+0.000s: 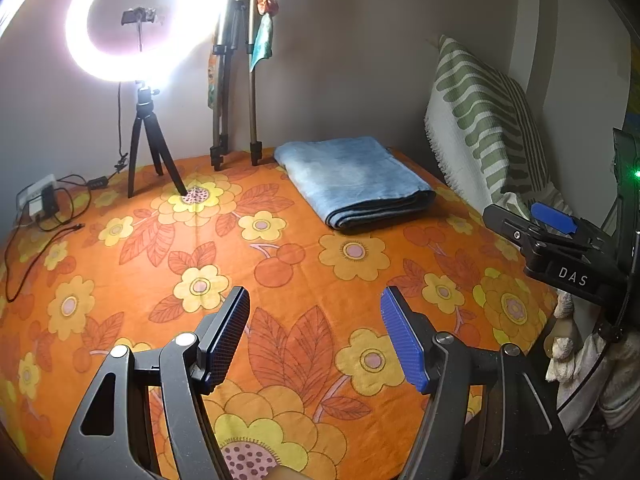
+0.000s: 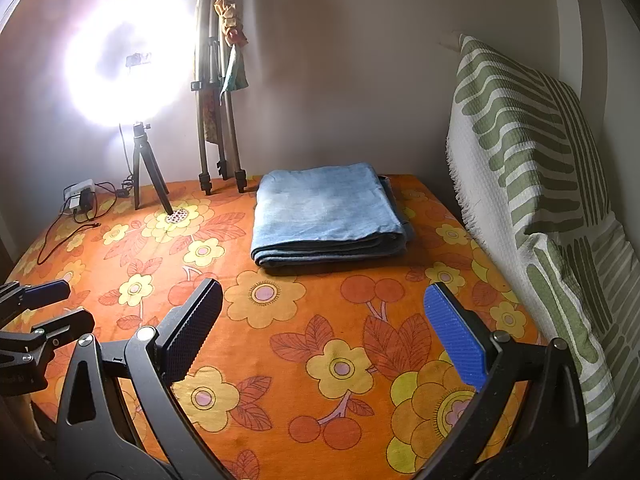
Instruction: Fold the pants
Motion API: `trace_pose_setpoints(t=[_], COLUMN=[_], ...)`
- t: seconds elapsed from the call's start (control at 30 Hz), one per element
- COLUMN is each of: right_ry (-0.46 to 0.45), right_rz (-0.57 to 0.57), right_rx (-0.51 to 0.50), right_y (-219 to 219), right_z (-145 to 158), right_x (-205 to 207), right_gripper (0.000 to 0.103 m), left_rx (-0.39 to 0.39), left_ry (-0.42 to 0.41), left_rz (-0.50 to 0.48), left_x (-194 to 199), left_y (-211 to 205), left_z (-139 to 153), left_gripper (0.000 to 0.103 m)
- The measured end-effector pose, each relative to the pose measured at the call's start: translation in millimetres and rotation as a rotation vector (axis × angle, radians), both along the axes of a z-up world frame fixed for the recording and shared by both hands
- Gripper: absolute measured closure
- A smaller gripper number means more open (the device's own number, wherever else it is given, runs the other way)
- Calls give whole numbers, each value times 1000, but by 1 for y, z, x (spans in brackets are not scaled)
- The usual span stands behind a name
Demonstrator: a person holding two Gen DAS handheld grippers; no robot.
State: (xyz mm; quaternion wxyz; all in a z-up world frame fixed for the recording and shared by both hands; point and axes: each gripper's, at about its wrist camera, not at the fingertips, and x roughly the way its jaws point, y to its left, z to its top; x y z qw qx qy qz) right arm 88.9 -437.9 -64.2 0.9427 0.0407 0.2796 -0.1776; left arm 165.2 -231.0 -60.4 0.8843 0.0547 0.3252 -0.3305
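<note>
While you're holding both claws over the near part of the bed, neither is gripping anything. Left claw (image 1: 314, 334) is sitting with its jaws spread wide, black pad on one side, blue pad on the other, only the orange floral bedsheet (image 1: 304, 280) showing between them. Right claw (image 2: 324, 336) is doing the same: jaws apart, nothing between the pads, hovering above the sheet.

Pants (image 2: 326, 214) are lying at the far side of the bed, right of centre, already folded into a flat stacked rectangle of light blue denim. Layered fold edges are facing you on the near side. They're resting clear of both claws, well apart from either set of pads. In the left wrist view the same bundle (image 1: 354, 182) is showing far and right of that claw.

Green-striped pillow (image 2: 536, 184) is leaning against the wall on the right, just beside the pants but I can't tell if it's touching them. Ring light (image 1: 140, 20) on a small black tripod is glaring at the far left, washing out that corner. Folded tripod (image 1: 236, 92) is standing against the far wall next to it, cloth hanging from its top. Charger and cables (image 1: 44, 204) are lying at the far left edge of the sheet.
</note>
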Motion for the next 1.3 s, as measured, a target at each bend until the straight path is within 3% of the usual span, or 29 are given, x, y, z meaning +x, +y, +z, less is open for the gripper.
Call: trace_pose_setpoints(t=[1.3], right_ry=[1], right_rz=[-2], right_rx=[-3], right_y=[6], right_z=[1], right_x=[-1], right_gripper=[0], left_rx=[15], left_ry=[-7], left_rz=[51], left_x=[-4], left_y=[1], left_z=[3], left_gripper=[35])
